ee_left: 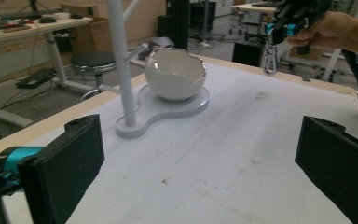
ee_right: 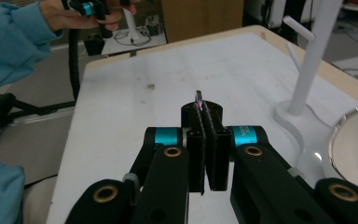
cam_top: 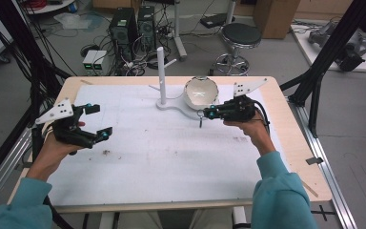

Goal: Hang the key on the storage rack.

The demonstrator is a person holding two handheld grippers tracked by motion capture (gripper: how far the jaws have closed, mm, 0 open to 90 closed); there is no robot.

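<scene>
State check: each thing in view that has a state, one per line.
Right gripper: shut on the small metal carabiner clip, held above the table.
Small metal carabiner clip: hanging from the right gripper's jaws, off the table.
Left gripper: open, nothing between its jaws.
White eggshell-shaped bowl: upright on its base, inside looks empty.
White stand with upright branched post: upright, nothing hung on it.
</scene>
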